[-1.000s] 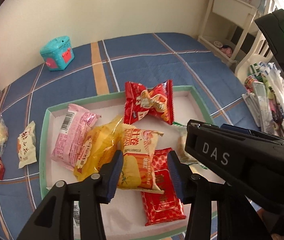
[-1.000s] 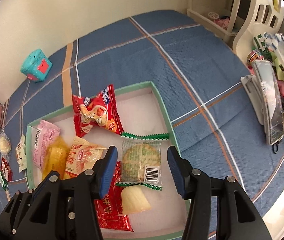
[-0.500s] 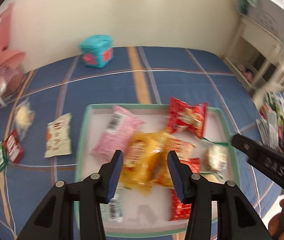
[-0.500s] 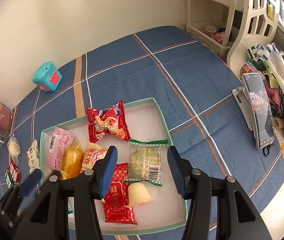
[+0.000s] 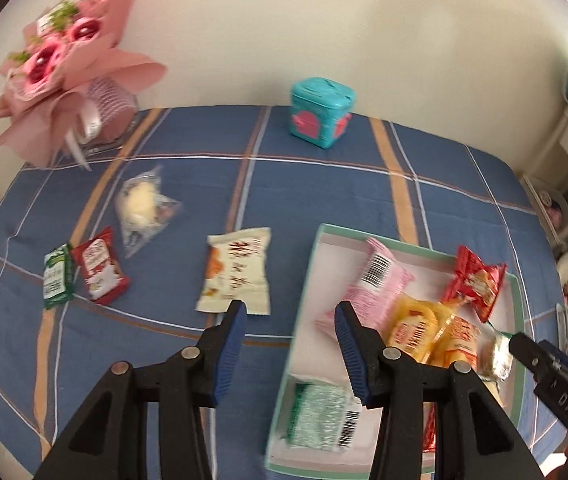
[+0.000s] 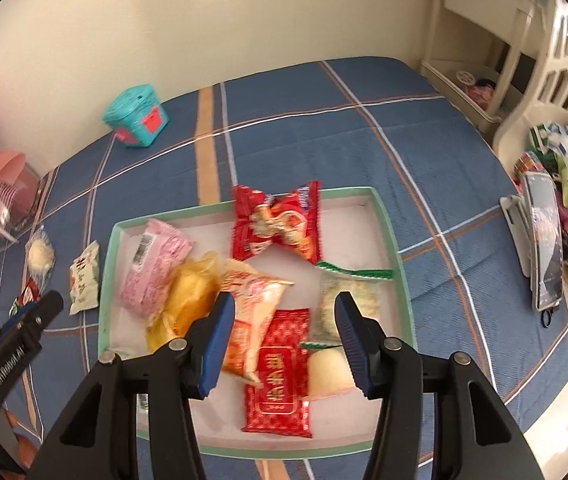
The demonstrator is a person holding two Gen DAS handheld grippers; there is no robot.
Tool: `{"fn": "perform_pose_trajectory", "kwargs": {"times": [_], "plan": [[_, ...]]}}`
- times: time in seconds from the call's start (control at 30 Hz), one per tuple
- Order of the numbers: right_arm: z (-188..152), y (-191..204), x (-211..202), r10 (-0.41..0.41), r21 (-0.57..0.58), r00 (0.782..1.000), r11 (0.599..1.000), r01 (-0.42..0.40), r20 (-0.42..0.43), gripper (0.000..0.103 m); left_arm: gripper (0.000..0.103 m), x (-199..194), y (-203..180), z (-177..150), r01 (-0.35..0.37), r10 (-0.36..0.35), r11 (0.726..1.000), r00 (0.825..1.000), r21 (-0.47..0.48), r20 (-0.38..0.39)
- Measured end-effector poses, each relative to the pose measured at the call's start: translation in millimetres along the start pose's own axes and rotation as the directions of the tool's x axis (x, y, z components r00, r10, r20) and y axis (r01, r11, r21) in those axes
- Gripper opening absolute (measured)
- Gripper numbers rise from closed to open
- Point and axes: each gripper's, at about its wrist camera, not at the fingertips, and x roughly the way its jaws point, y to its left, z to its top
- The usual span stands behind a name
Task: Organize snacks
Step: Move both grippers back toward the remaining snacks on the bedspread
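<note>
A home, most likely a lived-in room. A blue plaid tablecloth (image 6: 364,128) covers the counter, with a pink wrapped bouquet (image 5: 63,64) and a teal toy box (image 5: 320,112) by the cream wall. A white shelf unit (image 6: 484,40) and a propped phone (image 6: 544,240) stand alongside.

Both wrist views look down, sharing the tray (image 5: 302,300) (image 6: 388,232) from opposite sides.

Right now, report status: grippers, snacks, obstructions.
Left gripper open, empty; right gripper open, empty. Tray holds most snacks; four packets outside it, white packet nearest. Nothing blocking it.
</note>
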Motion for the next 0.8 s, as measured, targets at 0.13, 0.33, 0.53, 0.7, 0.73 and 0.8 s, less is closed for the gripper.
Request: {"fn": "perform_pose_trajectory", "kwargs": {"times": [0.13,0.33,0.53,0.7,0.73,0.8], "plan": [[-1.5,12.1,0.1,-0.004,-0.031,1.0,1.0,0.004,0.003,0.053,0.05,-4.0,11.2,0.6,-0.003,0.003,1.0,1.0,-0.016,0.008],[-3.2,21.0,3.4,-0.021,-0.056,1.0,0.998,0.02,-0.009,0.054,0.066,-1.0,13.8,1.1,0.008,-0.008,1.0,1.0,-0.028,-0.003],[-6.9,20.7,14.0,-0.01,-0.042,0.999,0.999,0.008,-0.044,0.081,0.077,8.3,16.4,-1.3,0.016,-0.018,0.999,0.999,-0.042,-0.045],[-8.0,20.2,16.3,-0.004,-0.037,0.999,0.999,0.003,-0.043,0.091,0.085,16.4,20.7,-4.4,0.004,-0.008,0.998,0.997,-0.058,-0.076],[-8.1,20.7,17.2,-0.004,-0.039,0.999,0.999,0.002,-0.045,0.092,0.086,18.0,21.8,-4.6,0.0,-0.005,0.998,0.997,-0.06,-0.082],[-8.8,22.0,18.5,-0.002,-0.041,0.999,0.999,0.0,-0.05,0.092,0.089,20.9,23.6,-5.0,-0.008,0.002,0.998,0.996,-0.064,-0.094]]}}
